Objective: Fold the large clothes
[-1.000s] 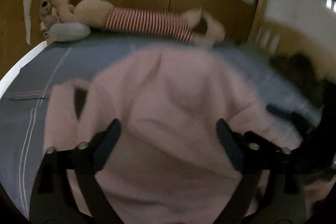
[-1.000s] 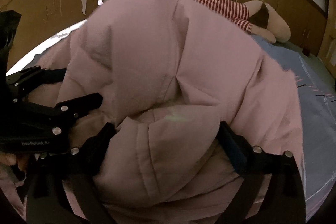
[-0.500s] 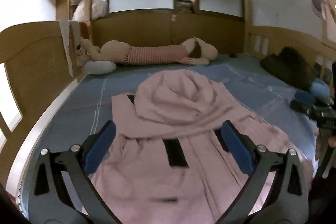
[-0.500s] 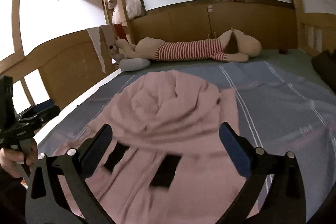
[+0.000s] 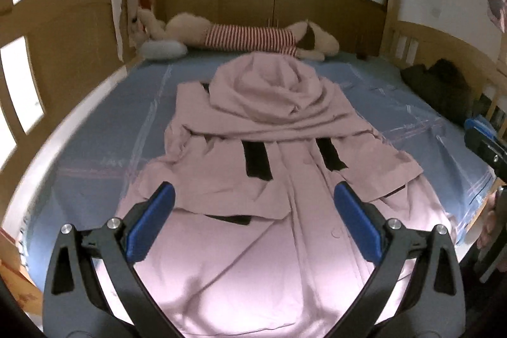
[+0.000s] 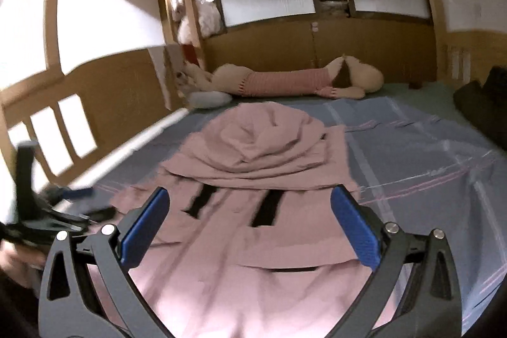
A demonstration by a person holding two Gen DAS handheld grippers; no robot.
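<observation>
A large pink garment (image 5: 269, 167) with black patches lies spread on the blue bed sheet (image 5: 95, 141), its top part bunched in a heap at the far end. It also shows in the right wrist view (image 6: 259, 211). My left gripper (image 5: 253, 220) is open and empty, above the garment's near part. My right gripper (image 6: 250, 224) is open and empty, also above the near part. The left gripper shows at the left edge of the right wrist view (image 6: 63, 205); the right gripper shows at the right edge of the left wrist view (image 5: 488, 148).
A long plush toy in a red striped shirt (image 5: 250, 37) lies along the wooden headboard, with a grey pillow (image 5: 161, 49) beside it. Dark clothes (image 5: 440, 84) sit at the bed's right side. Wooden rails bound the bed on the left and right.
Both grippers let go of the pink garment and pulled back and up. The garment, held close to the cameras a second ago, now lies spread on the bed.
</observation>
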